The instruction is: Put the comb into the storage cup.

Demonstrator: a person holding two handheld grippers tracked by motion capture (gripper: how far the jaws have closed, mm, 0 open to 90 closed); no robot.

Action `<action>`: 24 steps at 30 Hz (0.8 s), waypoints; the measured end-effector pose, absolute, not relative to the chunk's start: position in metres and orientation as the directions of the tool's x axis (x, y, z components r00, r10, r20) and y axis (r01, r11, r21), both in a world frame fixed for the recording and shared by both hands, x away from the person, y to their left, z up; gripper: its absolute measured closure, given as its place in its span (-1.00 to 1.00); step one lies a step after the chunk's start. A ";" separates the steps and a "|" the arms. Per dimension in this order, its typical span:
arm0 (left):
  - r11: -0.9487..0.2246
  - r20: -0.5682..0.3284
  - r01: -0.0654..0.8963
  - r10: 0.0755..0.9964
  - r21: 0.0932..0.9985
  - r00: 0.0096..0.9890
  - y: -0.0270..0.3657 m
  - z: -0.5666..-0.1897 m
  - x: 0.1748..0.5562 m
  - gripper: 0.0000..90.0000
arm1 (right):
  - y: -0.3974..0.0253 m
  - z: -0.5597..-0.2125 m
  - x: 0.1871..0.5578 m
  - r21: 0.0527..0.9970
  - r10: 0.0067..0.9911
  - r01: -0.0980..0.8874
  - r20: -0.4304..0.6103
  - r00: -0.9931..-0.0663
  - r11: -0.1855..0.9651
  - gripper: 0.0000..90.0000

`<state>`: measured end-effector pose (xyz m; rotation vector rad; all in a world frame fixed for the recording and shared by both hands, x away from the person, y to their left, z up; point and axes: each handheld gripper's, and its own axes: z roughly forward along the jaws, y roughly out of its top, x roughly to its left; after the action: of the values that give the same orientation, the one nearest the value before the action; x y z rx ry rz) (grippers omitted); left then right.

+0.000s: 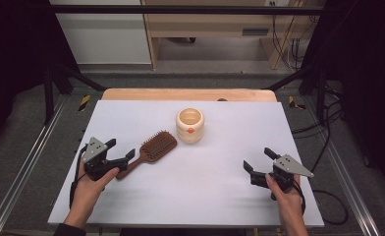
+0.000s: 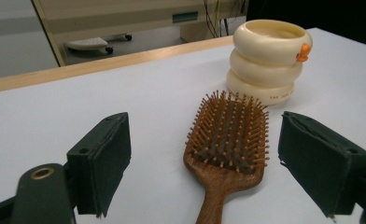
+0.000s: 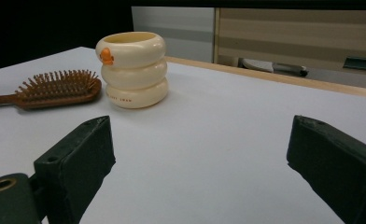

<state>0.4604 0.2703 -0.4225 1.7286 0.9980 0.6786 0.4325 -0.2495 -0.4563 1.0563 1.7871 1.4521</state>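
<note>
A brown wooden hairbrush [image 1: 152, 149] lies bristles up on the white table top [image 1: 215, 187], handle toward the near left. Just behind it stands a cream ring-stacked cup [image 1: 190, 125] with a small orange mark. My left gripper [image 1: 120, 149] is open at the brush's handle end; in the left gripper view the hairbrush [image 2: 228, 144] lies between and beyond the jaws, the cup [image 2: 270, 60] farther off. My right gripper [image 1: 259, 160] is open over bare table at the near right. In the right gripper view the cup [image 3: 133, 69] and hairbrush [image 3: 55, 88] sit ahead to the left.
A wooden strip [image 1: 188, 94] runs along the table's far edge. Metal rails [image 1: 28, 162] flank the table on both sides. Cables [image 1: 328, 147] lie on the floor at the right. Wooden furniture [image 1: 210, 29] stands beyond the table.
</note>
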 end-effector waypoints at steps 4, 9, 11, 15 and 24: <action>-0.201 0.006 0.331 0.862 0.922 0.507 0.270 -0.423 0.467 -0.62 | -0.249 -0.457 0.433 0.974 0.862 0.208 0.030 -0.506 0.088 -0.83; -0.234 0.013 0.362 0.855 0.902 0.518 0.269 -0.426 0.474 -0.66 | -0.249 -0.457 0.433 0.974 0.862 0.208 0.028 -0.507 0.090 -0.84; -0.246 0.015 0.376 0.853 0.893 0.522 0.269 -0.427 0.477 -0.66 | -0.249 -0.457 0.433 0.973 0.861 0.211 0.031 -0.508 0.090 -0.84; -0.287 0.040 0.389 0.844 0.875 0.534 0.267 -0.429 0.481 -0.67 | -0.248 -0.457 0.433 0.973 0.860 0.213 0.029 -0.510 0.094 -0.84; -0.324 0.048 0.415 0.832 0.850 0.552 0.265 -0.431 0.487 -0.40 | -0.247 -0.458 0.433 0.971 0.859 0.219 0.028 -0.511 0.098 -0.84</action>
<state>0.4866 0.2646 -0.4313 1.9428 1.0090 0.6234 0.4328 -0.2470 -0.4575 1.0551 1.8077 1.4417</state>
